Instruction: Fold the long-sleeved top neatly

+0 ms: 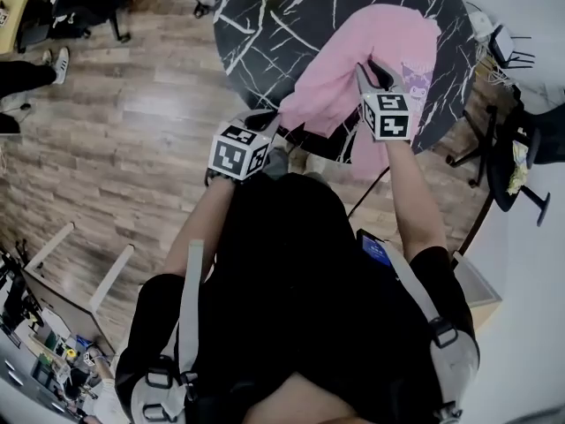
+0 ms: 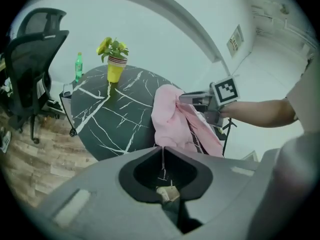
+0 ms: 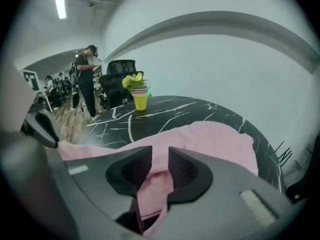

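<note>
Right gripper point(image 3: 159, 171) is pinching the pink long-sleeved top point(image 1: 380, 38) lying at the counter's point(image 1: 265, 25) near edge. Left gripper point(image 2: 161, 154) is squeezing shut on its edge. Looking soft and light, it seems best grabbed by edges.

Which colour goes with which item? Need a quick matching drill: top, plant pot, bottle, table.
Items:
1. long-sleeved top
2. plant pot
3. bottle
4. round table

Colours:
a. green
b. black with white veins
c. pink
d. yellow

Pairs: 1-c, 2-d, 3-a, 4-b
</note>
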A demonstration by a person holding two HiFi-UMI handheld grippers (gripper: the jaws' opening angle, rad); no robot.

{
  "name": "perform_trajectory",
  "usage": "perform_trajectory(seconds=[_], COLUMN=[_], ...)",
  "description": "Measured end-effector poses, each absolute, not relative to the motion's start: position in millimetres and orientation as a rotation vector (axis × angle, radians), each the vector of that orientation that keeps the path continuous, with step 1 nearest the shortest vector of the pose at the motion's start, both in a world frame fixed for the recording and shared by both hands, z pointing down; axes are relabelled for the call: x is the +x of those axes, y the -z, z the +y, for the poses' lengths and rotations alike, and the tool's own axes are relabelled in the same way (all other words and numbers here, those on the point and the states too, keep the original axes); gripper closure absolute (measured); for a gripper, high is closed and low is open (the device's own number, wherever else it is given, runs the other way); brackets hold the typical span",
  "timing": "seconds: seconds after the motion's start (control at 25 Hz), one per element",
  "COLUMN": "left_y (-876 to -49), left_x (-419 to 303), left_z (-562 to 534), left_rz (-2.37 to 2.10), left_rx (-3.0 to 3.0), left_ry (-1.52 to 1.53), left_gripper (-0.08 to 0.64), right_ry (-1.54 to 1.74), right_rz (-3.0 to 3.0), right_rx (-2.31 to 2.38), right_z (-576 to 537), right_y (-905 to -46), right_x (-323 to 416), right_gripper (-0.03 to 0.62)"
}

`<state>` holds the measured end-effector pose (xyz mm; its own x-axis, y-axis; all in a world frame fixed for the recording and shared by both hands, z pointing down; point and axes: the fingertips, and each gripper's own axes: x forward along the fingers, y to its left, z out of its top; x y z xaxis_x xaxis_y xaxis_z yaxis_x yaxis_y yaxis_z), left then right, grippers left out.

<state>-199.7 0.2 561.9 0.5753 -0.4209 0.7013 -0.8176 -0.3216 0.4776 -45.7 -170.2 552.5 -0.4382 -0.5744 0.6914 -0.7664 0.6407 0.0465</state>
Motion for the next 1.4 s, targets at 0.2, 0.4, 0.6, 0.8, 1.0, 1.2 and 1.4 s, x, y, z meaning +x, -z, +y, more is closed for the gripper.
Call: perform_trajectory(seconds=[0.2,0.4,0.6,0.8,1.0,1.2,1.4], left_y=[-563.4,-574.1,-574.3,-576.1,-580.6,-587.4,-592.1], left_x=[-199.3,-194.5,-193.9,-192.1,-189.8,-188.9,-195.1], left_z=[-0.6,3.5,6.2,7.7,11.9,17.4,22.4], left_rz=[-0.924,-0.889,-0.868,-0.866,-0.867,-0.867,-0.899], left_rx=[1.999,1.998,1.978,1.983,1.987,1.972,1.959], left_ry=[-0.645,-0.693,-0.675,-0.675,-0.717,-0.717,-0.739], left_gripper=[0.538,0.538,0.538,0.538,0.538,0.538,0.538], right_ry=[-0.354,-0.381,-0.540,-0.723,-0.695,-0.645,-0.674], right_rz=[-2.108,-2.011,-1.909,-1.887,-1.844,-1.837,-1.861], right_rx=[1.104,1.142,1.237,1.245,1.235,1.257,1.295], right_z=[-232.0,-274.2,-300.6,-318.2,-322.5,-324.2,-325.1], right_y=[-547.8,-569.7,-587.2,-600.9,-612.6,-611.6,-601.5], right_x=[-55.4,-72.8,-69.5,-66.2,-63.8,-64.8,-58.4], right_gripper=[0.485,0.483,0.466,0.422,0.434,0.453,0.557])
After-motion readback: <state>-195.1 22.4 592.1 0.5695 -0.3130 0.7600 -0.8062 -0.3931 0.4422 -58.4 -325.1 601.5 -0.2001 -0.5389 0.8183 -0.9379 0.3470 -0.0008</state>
